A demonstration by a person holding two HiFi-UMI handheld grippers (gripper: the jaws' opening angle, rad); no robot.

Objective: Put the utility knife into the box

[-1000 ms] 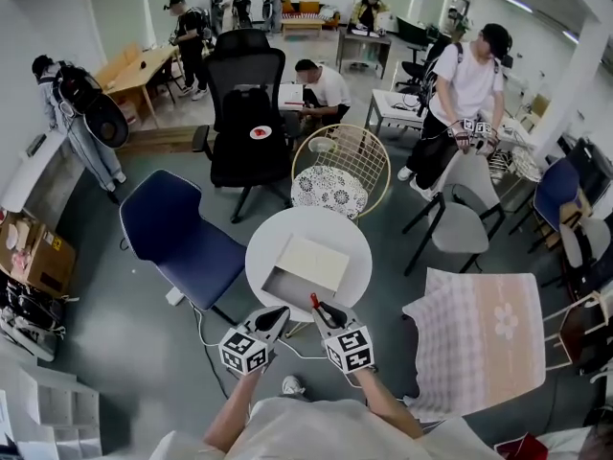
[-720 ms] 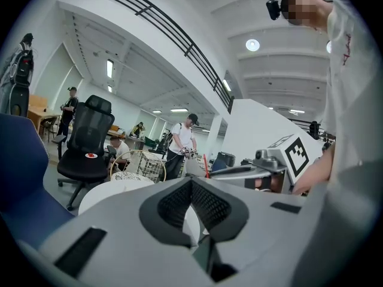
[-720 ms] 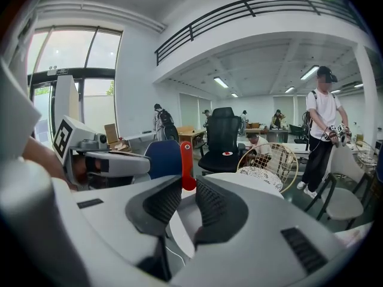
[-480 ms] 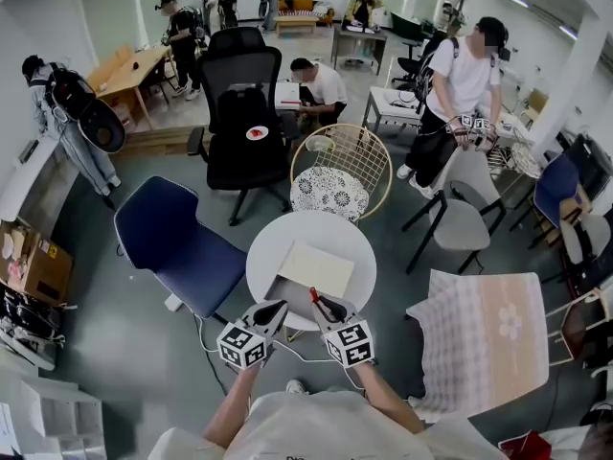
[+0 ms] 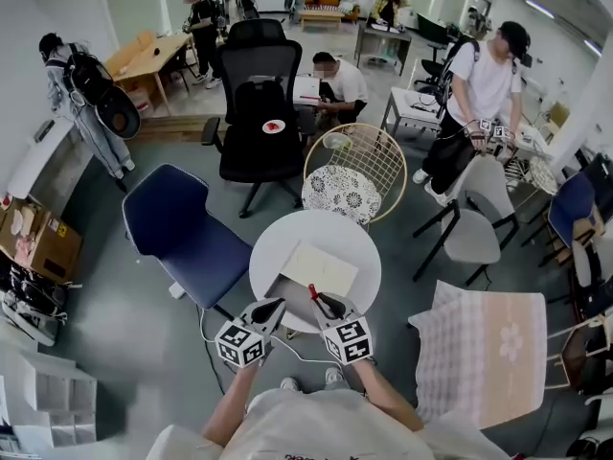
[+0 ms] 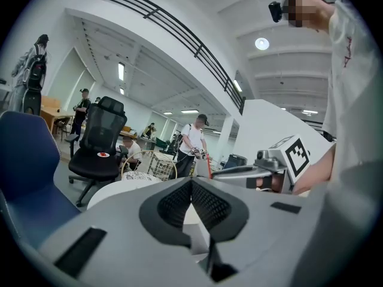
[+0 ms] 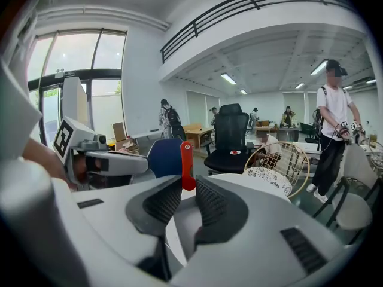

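Right claw [image 5: 329, 307], clamped on the mostly hidden utility knife [image 7: 187, 160], and left claw [image 5: 271, 311], closed together, have neared the box [image 5: 318, 268].

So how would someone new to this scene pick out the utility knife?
Find the round white table mid-room, with a pale open box on it. At its near edge the right gripper holds the utility knife, a slim red piece sticking up between its jaws. Nothing else at the table is red; the left gripper beside it is shut and empty.
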